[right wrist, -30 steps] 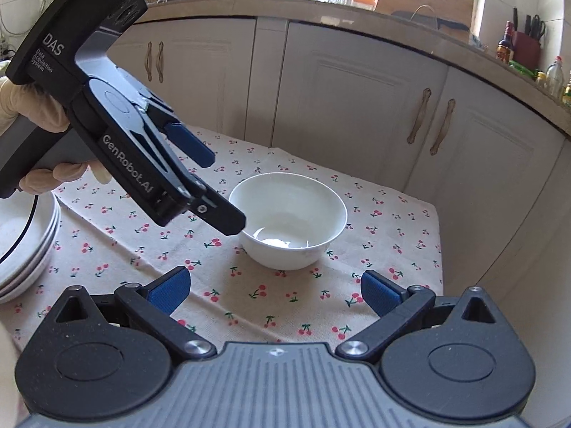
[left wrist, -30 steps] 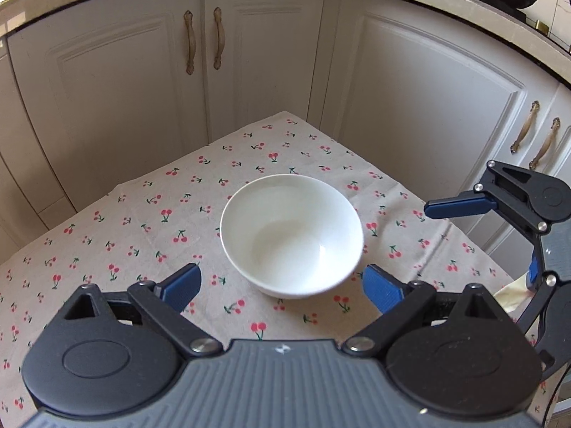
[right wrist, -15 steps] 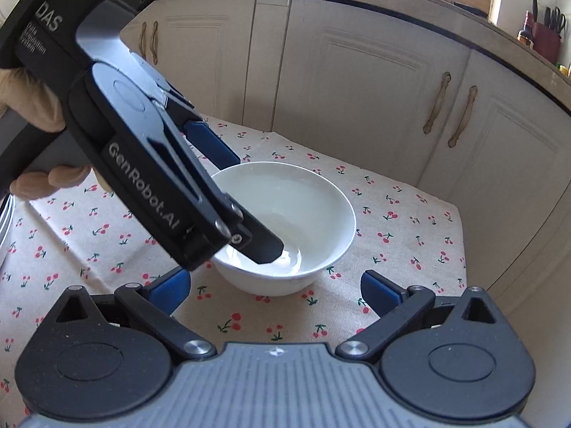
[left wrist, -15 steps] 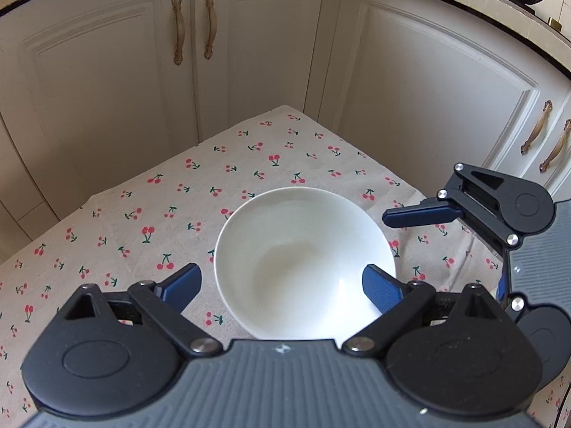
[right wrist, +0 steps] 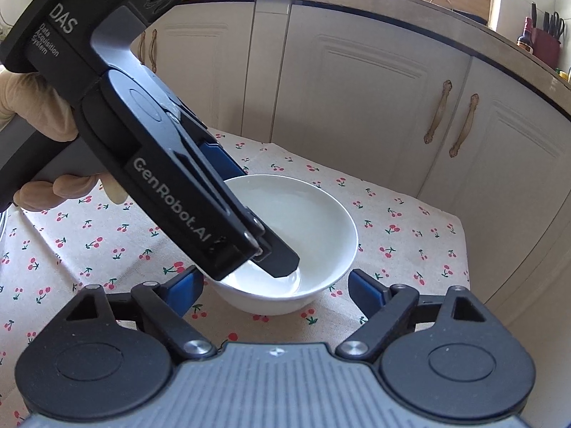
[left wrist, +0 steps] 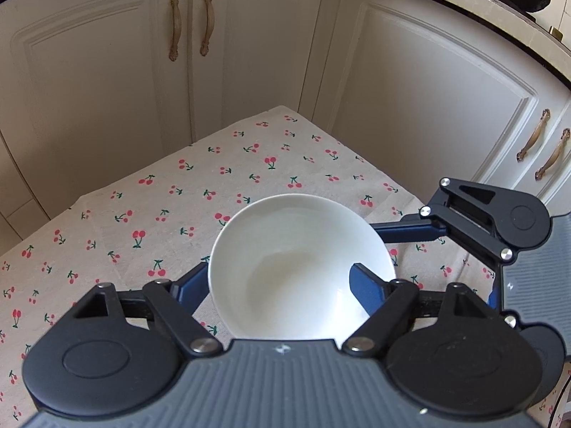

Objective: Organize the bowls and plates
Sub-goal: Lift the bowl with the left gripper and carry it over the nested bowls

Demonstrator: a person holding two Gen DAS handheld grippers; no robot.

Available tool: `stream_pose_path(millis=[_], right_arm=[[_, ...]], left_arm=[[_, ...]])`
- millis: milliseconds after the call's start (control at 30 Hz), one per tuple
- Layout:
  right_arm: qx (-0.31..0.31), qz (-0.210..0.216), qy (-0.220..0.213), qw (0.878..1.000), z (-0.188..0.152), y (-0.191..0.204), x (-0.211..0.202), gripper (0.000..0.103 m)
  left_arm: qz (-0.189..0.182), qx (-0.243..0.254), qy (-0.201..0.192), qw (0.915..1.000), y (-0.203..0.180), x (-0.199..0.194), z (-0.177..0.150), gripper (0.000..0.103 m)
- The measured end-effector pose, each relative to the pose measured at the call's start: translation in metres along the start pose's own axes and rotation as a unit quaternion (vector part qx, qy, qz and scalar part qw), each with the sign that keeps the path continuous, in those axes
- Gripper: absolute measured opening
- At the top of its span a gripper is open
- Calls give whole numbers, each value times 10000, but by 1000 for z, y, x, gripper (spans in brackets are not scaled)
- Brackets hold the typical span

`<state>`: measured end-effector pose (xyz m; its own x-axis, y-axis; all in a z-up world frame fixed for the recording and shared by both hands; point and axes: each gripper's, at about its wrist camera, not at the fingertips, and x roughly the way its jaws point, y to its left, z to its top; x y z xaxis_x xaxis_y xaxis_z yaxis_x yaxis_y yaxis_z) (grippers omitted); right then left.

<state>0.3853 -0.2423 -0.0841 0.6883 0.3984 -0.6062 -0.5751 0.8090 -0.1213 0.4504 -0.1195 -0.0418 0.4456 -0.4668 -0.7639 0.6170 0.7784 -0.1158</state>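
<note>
White bowl sits unlifted on the cherry-print worktop as left gripper closes across its rim; right gripper narrows around it, not yet touching.

Bowl near rim hidden behind left tongs body – plate stack cut off

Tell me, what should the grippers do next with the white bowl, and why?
Probably finish closing, then lift. The left gripper straddles the bowl's near rim, one finger inside; the right gripper flanks the bowl. Both sets of jaws are closing.
</note>
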Motion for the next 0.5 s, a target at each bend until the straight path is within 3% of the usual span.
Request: stream_pose_path(millis=[500], right_arm=[[48,24,62,10000,3,-2,1,88]], left_arm=[[-44,29,31,10000,-4,1,0,80]])
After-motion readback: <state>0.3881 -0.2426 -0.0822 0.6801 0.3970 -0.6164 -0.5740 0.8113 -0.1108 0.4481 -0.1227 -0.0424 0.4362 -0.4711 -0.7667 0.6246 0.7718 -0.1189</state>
